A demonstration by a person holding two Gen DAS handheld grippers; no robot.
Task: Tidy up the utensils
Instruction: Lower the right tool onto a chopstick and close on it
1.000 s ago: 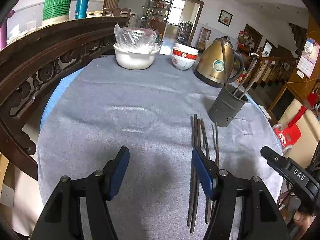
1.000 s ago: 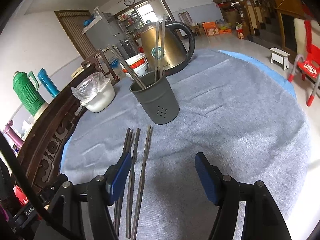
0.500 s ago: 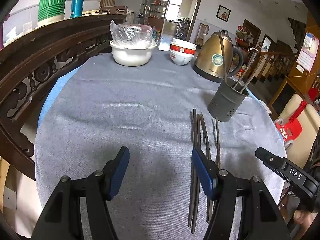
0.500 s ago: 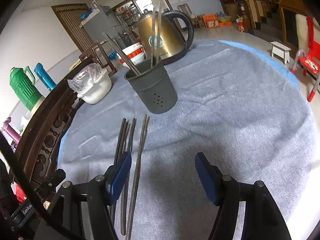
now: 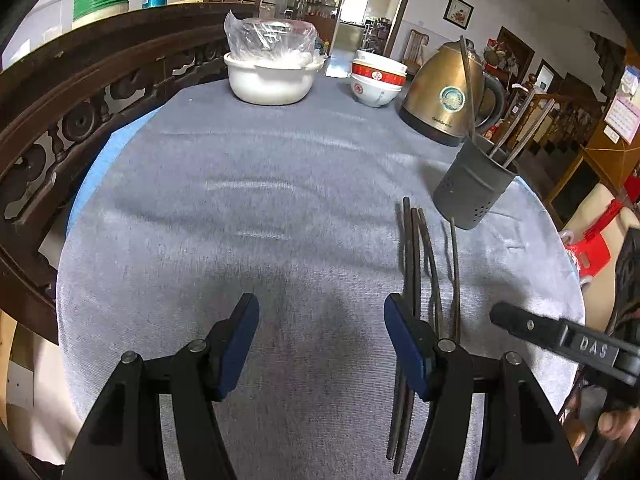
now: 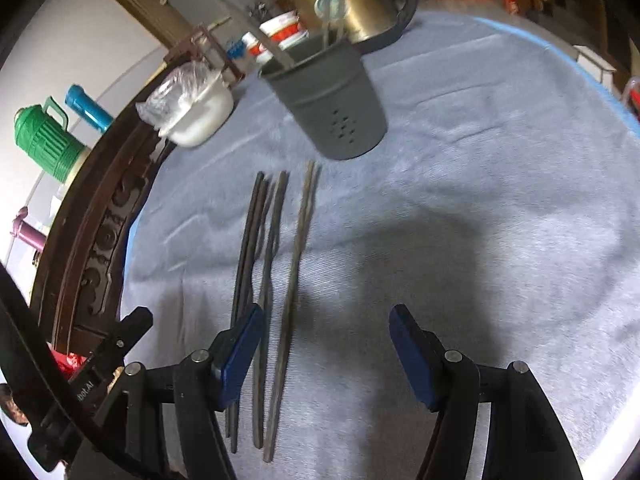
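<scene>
Both the left gripper (image 5: 320, 344) and right gripper (image 6: 326, 344) hang with jaws spread, pinching nothing. The loose chopsticks (image 6: 280, 280) lie by the right gripper's left jaw, likely the next pick. Beyond them stands the grey holder (image 6: 328, 96), already keeping several upright.

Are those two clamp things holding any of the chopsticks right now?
No. The left gripper and right gripper are both open and empty; the chopsticks lie on the table.
</scene>
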